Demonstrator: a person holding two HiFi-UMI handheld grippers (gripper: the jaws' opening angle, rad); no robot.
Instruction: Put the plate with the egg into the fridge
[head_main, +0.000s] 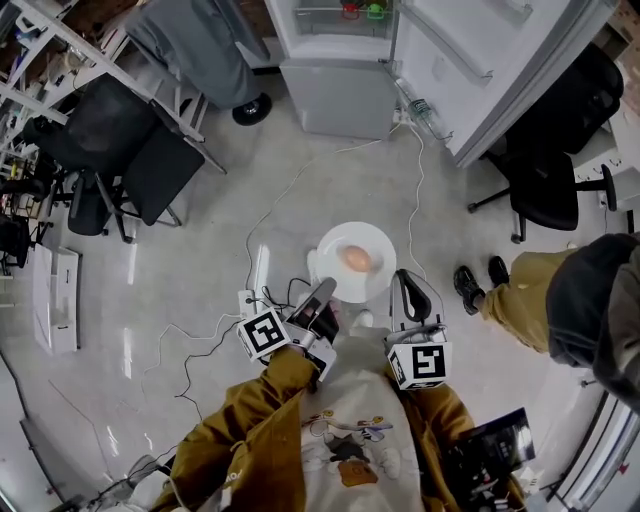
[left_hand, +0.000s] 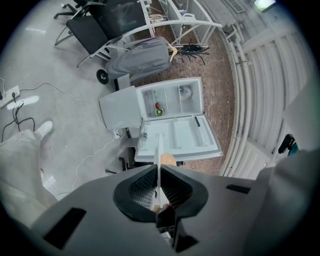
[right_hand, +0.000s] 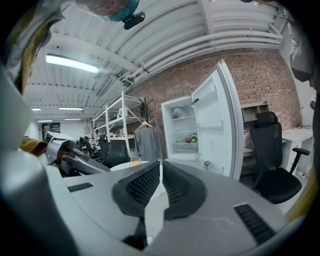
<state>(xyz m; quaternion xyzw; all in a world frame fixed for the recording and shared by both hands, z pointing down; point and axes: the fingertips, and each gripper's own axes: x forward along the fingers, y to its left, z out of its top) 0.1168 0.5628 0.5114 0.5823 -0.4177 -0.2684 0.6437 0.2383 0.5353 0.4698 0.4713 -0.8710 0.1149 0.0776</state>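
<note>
A white plate (head_main: 362, 238) carrying a brown egg (head_main: 357, 258) is held above the floor between both grippers. My left gripper (head_main: 322, 291) is shut on the plate's near-left rim, and my right gripper (head_main: 401, 282) is shut on its near-right rim. In the left gripper view the plate (left_hand: 159, 150) shows edge-on between the closed jaws of the left gripper (left_hand: 158, 172), with the egg (left_hand: 169, 160) just past them. In the right gripper view the right gripper (right_hand: 160, 172) pinches the plate (right_hand: 122, 166). The fridge (head_main: 335, 60) stands open ahead, its door (head_main: 480, 60) swung to the right.
Red and green items (left_hand: 158, 109) sit on a fridge shelf. Cables (head_main: 270, 215) and a power strip (head_main: 247, 300) lie on the floor. Black office chairs (head_main: 130, 160) stand left, another chair (head_main: 550, 170) right. A person's shoes (head_main: 480, 280) are near my right.
</note>
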